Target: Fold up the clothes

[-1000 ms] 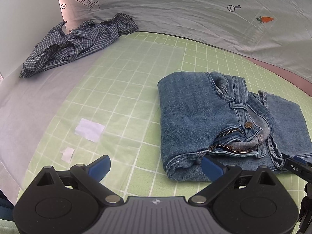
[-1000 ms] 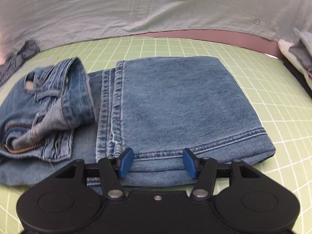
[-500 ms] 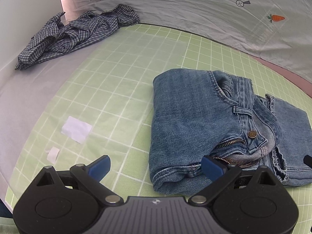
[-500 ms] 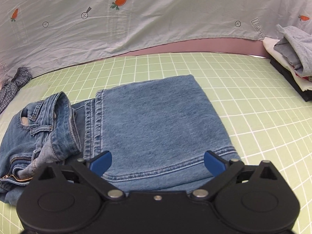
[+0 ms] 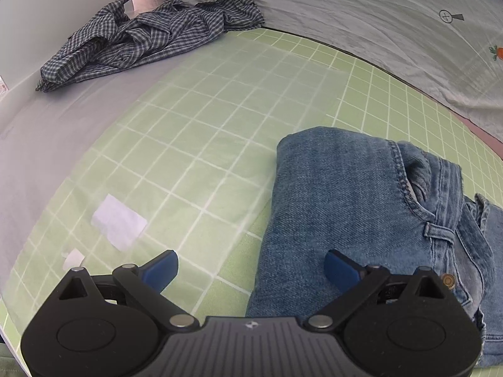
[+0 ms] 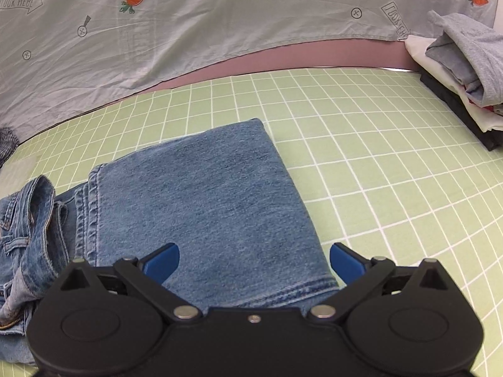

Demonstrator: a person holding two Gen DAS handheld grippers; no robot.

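Folded blue jeans (image 5: 352,201) lie on the green grid mat (image 5: 201,132), waistband and zipper toward the right of the left wrist view. My left gripper (image 5: 251,267) is open above the jeans' left edge, one blue fingertip over the mat, the other over denim. In the right wrist view the folded leg end of the jeans (image 6: 207,194) fills the centre. My right gripper (image 6: 254,260) hovers open over its hemmed near edge, holding nothing.
A crumpled checked shirt (image 5: 151,37) lies at the mat's far left. Two white paper scraps (image 5: 118,221) sit near the left gripper. A stack of folded clothes (image 6: 459,62) stands at the far right. A grey printed sheet (image 6: 220,25) hangs behind the table.
The right gripper has opened wide and let go of the jeans' hem, pulling back and up. The left gripper has shifted left and closer over the jeans' left edge.
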